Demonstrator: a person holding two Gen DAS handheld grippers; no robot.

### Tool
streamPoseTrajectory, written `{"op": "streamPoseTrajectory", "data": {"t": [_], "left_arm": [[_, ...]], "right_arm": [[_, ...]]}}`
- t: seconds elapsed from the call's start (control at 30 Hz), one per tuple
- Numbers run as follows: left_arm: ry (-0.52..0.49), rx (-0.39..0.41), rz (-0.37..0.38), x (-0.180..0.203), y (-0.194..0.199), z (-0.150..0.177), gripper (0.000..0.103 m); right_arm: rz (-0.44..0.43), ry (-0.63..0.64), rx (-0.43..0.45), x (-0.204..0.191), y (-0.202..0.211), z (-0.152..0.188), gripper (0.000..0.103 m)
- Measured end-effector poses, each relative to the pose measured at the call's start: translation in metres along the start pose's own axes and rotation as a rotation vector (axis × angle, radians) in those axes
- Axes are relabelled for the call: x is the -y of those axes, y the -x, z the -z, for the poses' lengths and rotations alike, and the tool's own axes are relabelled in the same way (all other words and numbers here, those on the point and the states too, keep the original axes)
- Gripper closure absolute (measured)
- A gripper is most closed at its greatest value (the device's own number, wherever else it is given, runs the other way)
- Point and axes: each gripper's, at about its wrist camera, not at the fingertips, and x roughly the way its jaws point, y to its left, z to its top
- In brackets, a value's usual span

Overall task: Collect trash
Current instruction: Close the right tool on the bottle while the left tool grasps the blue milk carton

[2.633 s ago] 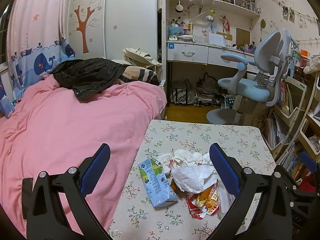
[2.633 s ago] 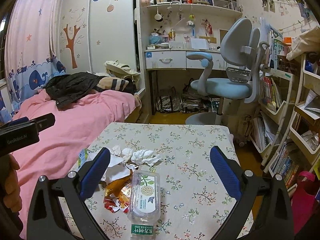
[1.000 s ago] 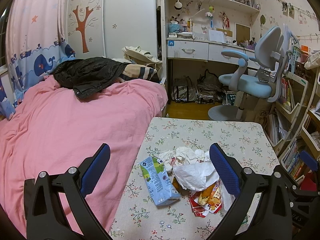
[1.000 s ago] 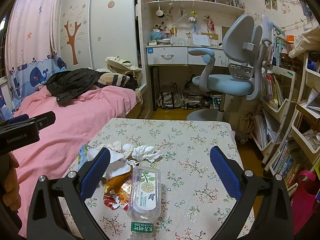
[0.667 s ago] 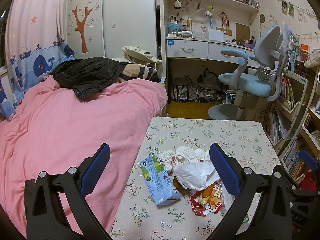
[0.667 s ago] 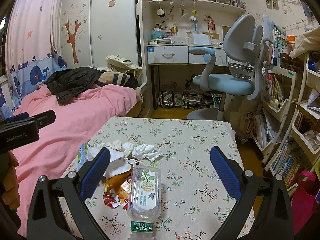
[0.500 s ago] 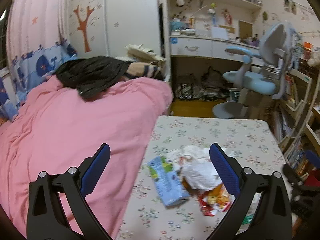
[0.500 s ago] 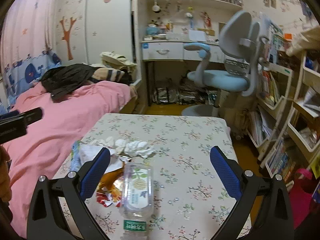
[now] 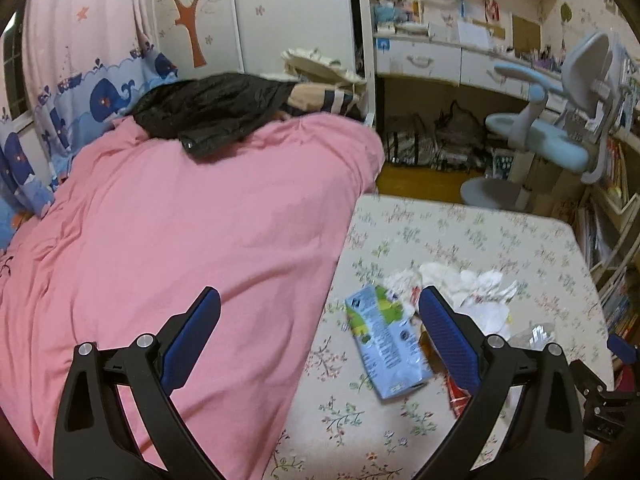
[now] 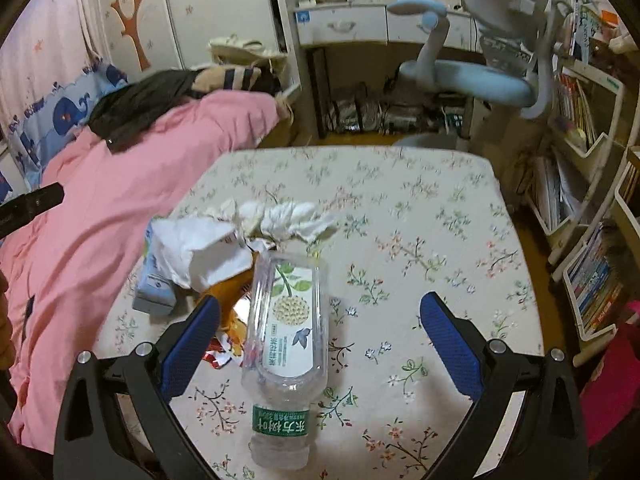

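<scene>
floral table [image 10: 420, 208]; bottle [image 10: 286, 316] lengthwise, cap nearest

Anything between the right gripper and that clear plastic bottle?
Nothing visible. The right gripper is open, and the bottle lies on its side on the table, directly between the fingers, trash pile left of it.

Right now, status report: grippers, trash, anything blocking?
Left gripper open, empty. Right gripper open over plastic bottle lying on floral table. Milk carton, tissues, wrappers piled beside it. Nothing blocking.
</scene>
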Motion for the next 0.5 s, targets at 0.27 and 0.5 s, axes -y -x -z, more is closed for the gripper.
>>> {"op": "streamPoseTrajectory", "data": {"t": [0.27,0.5], "left_arm": [[0.001,-0.175,0.034,0.031,-0.056,0.010,0.007],[0.038,-0.262,0.054,0.045,-0.096,0.026,0.007]], "right_arm": [[-0.035,0.008,-0.098,-0.010,-0.031,0.008,0.010],[-0.068,-0.011,-0.164,-0.001,-0.049,0.011,0.030]]}}
